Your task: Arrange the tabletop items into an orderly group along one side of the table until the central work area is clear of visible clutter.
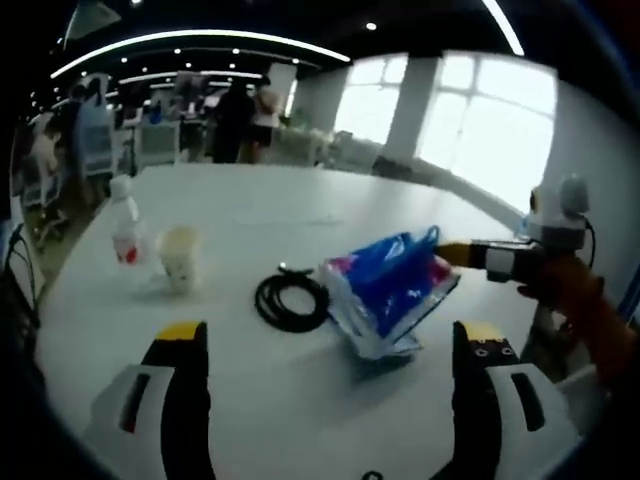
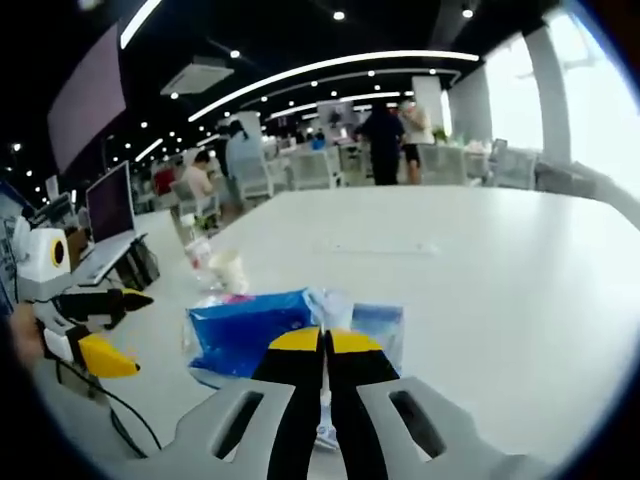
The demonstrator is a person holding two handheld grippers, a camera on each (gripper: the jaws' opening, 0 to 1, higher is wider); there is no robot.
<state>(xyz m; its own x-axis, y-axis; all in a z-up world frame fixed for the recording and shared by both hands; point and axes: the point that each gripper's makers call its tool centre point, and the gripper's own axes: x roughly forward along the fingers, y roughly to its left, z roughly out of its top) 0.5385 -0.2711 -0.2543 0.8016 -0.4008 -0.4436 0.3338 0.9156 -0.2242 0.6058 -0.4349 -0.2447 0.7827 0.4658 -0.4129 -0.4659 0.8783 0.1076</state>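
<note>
Pinching the blue packet [image 2: 250, 335], right tool [image 2: 325, 345] is closed; left tool [image 1: 330, 345] gapes; print unreadable.

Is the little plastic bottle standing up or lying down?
Standing up. The clear plastic bottle sits upright on the white table, white cap on top.

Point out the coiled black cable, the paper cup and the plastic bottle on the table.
coiled black cable [image 1: 291, 300], left gripper view, on the loop of the coil.
paper cup [image 1: 181, 259], left gripper view, on its side wall.
plastic bottle [image 1: 125, 232], left gripper view, on its body above the red label.
</note>
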